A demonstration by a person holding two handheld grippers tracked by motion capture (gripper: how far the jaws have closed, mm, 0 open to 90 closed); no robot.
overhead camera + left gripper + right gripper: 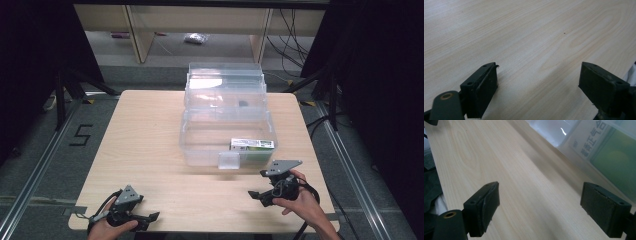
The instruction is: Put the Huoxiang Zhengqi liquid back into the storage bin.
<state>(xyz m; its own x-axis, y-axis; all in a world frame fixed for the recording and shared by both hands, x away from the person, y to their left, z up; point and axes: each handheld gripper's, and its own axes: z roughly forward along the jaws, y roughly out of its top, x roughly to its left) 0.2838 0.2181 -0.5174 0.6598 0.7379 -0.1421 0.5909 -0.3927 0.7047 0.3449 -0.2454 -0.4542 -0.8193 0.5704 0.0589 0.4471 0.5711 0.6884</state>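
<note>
High view first: a clear plastic bin (227,132) stands past the middle of the table (145,150), its lid (225,82) thrown back behind it. Inside the bin, against its near right corner, lies a green-and-white carton (252,145). A small latch tab (229,160) hangs on the bin's near wall.

Both tools sit near the table's front edge, well short of the bin. The left gripper (152,216) is off to the bin's near left; its own view has the jaws spread wide over bare wood, nothing between them. The right gripper (253,194) is just in front of the bin's near right corner, jaws likewise wide apart and empty. In the right gripper view the bin wall (554,135) runs across the upper right, with the carton (609,155) showing through it, printed face towards the lens.

I'd judge the carton light and fairly stiff, thin card that would dent under a hard squeeze, with a smooth printed skin that may slip. Taking it across its narrow thickness, from above and near the middle, looks the sensible hold. The bin itself seems light and a bit flexible, so it could slide if bumped.
</note>
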